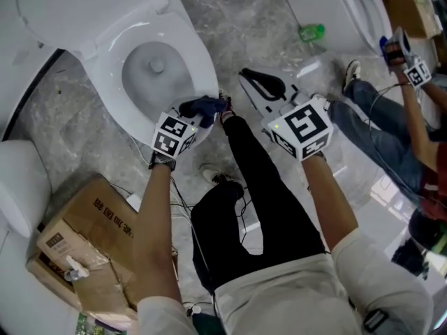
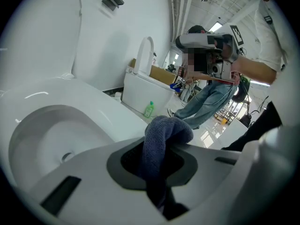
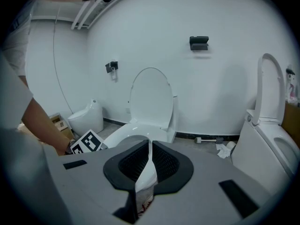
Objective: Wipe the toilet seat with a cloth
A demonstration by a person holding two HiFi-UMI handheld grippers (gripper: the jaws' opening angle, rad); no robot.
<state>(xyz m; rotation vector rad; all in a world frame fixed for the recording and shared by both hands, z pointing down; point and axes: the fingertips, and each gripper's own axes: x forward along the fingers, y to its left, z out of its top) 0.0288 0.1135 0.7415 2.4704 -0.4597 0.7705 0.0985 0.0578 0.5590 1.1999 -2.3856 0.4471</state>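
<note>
A white toilet with its lid up stands at the upper left, its seat [image 1: 112, 82] down around the bowl. My left gripper [image 1: 199, 117] is shut on a dark blue cloth [image 1: 204, 106], which sits at the seat's front rim. In the left gripper view the cloth [image 2: 161, 139] bulges out of the left gripper [image 2: 157, 168], with the seat [image 2: 93, 109] just beyond. My right gripper [image 1: 255, 82] hovers over the floor to the right of the toilet. In its own view the right gripper [image 3: 147, 165] is shut on a thin white sheet [image 3: 146, 175].
A cardboard box [image 1: 84, 250] lies at the lower left beside another white fixture [image 1: 21, 187]. A green bottle [image 1: 312, 31] stands by a second toilet [image 1: 356, 5]. A person in jeans [image 1: 380, 135] sits at the right. My own legs [image 1: 265, 208] fill the middle.
</note>
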